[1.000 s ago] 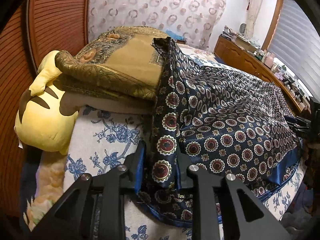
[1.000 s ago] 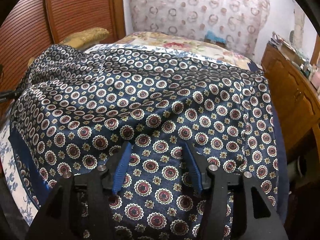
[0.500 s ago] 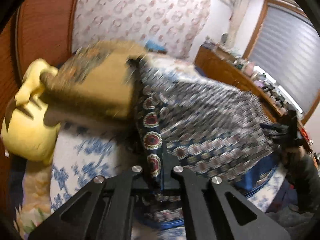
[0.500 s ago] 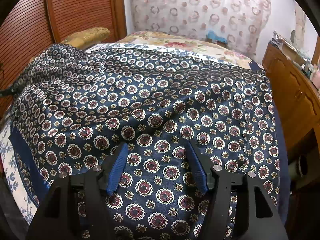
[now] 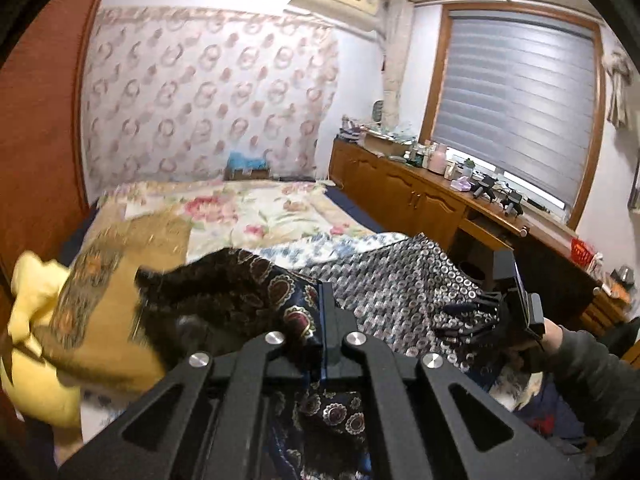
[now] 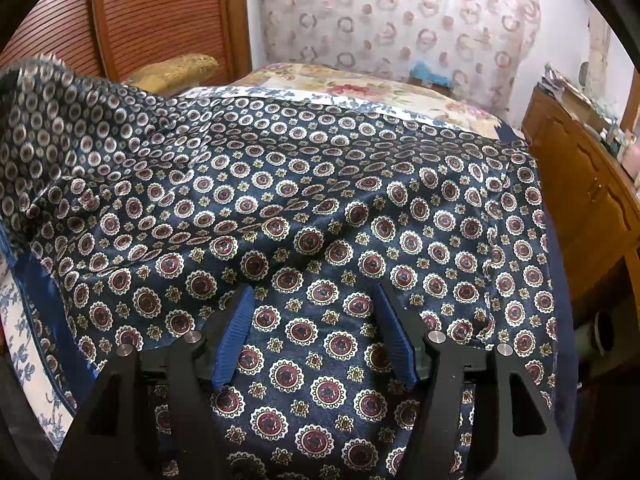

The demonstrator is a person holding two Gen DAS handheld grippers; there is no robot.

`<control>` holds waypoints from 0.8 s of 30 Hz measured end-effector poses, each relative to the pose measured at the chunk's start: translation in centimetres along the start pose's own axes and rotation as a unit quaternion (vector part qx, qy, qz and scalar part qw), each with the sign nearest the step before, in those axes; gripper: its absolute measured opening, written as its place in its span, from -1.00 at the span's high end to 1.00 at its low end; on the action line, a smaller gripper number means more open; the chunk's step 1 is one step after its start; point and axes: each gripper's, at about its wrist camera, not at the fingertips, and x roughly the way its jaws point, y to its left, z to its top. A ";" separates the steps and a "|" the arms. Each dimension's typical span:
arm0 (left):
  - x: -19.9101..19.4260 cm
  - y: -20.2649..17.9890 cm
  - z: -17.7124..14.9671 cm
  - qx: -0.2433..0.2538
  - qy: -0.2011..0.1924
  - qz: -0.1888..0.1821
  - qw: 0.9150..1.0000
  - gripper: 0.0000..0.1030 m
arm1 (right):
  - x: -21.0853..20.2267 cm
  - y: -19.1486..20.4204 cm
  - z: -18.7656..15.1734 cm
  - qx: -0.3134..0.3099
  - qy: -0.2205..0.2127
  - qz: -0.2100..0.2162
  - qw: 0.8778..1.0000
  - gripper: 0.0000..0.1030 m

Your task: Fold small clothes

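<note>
A navy cloth with red-and-white medallions [image 6: 320, 208] lies spread over the bed. My left gripper [image 5: 325, 320] is shut on its left edge [image 5: 280, 304] and holds that edge lifted above the bed. My right gripper [image 6: 316, 320] is open, its blue pads [image 6: 236, 332] low over the near part of the cloth, nothing between them. In the left wrist view the right gripper [image 5: 516, 312] shows at the cloth's far side, held by a hand.
A gold patterned cushion [image 5: 120, 288] and a yellow plush toy [image 5: 36, 320] lie at the left of the bed. A floral quilt [image 5: 260, 212] covers the far bed. A wooden cabinet [image 6: 580, 200] runs along the right. A wooden slatted door [image 6: 152, 16] stands behind.
My left gripper has closed on the cloth's edge and lifted it up and toward the right, tilting its view upward. My right gripper stays open and nearly still.
</note>
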 end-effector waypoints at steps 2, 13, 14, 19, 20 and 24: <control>1.0 -1.0 1.0 0.009 0.002 -0.011 1.000 1.00 | -0.5 -0.3 -0.2 0.011 -0.002 0.003 1.000 -0.22; 4.5 -7.2 5.7 0.059 0.006 -0.059 0.996 1.00 | -8.5 -3.7 -1.5 0.060 -0.075 -0.011 0.995 -0.20; 5.0 -7.9 6.2 0.064 0.008 -0.065 0.996 1.00 | -9.2 -4.1 -1.5 0.060 -0.080 -0.017 0.995 -0.20; 7.7 -11.3 7.5 0.090 0.026 -0.084 0.992 1.00 | -11.1 -5.0 -2.1 0.070 -0.096 -0.024 0.993 -0.20; 8.1 -11.8 7.6 0.094 0.029 -0.086 0.991 1.00 | -11.3 -5.1 -2.1 0.072 -0.098 -0.024 0.992 -0.20; 10.9 -14.6 7.4 0.113 0.074 -0.116 0.984 0.87 | -11.6 -5.3 -2.3 0.078 -0.101 -0.023 0.992 -0.20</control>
